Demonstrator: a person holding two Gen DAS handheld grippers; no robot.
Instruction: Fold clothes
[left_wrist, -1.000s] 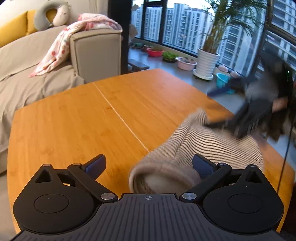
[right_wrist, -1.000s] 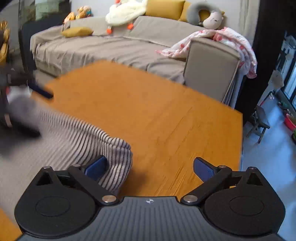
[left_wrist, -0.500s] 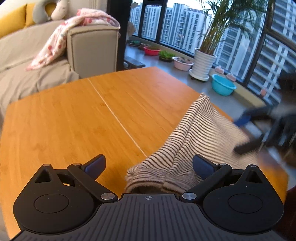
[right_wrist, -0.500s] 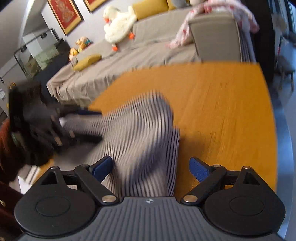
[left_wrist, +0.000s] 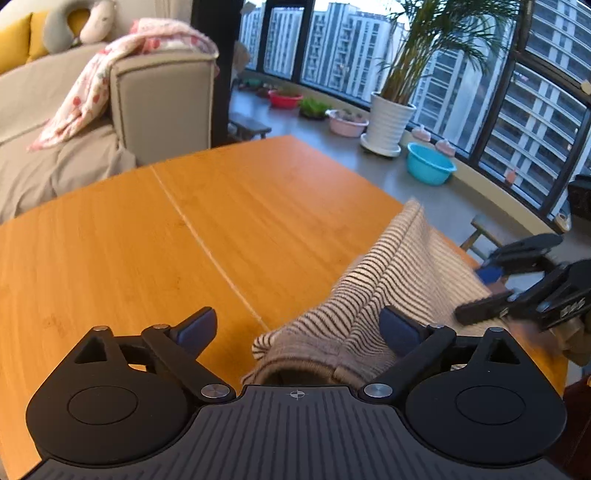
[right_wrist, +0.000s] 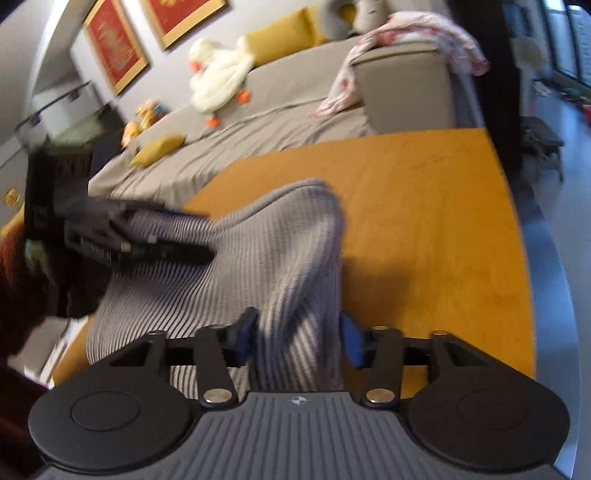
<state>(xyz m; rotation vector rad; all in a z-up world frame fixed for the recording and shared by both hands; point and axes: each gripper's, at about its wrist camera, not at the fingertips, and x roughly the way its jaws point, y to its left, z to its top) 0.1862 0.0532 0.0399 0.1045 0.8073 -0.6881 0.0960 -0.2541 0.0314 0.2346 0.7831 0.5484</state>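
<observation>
Striped knit sweater (right_wrist: 258, 251) lies bunched on the orange wooden table (left_wrist: 147, 240), toward the table's 4 o'clock corner in the left wrist view, with one ridge of fabric lifted toward 1 o'clock. The left gripper (left_wrist: 297, 328) stands with its jaws wide; the sweater's folded hem sits between them, against the right-hand blue pad (left_wrist: 397, 326) and clear of the other one, so nothing is pinched. The right gripper (right_wrist: 297, 338) has just been closing its jaws and now holds them at a middling gap, with a bunch of the striped fabric between the blue pads; whether the pads press on it cannot be told through the blur. In the left wrist view that right gripper appears at 3 o'clock, at the sweater's far edge. Behind the table, at 11 o'clock, stands a beige sofa (left_wrist: 159, 99) with a floral blanket (left_wrist: 96, 88) draped over its arm.
</observation>
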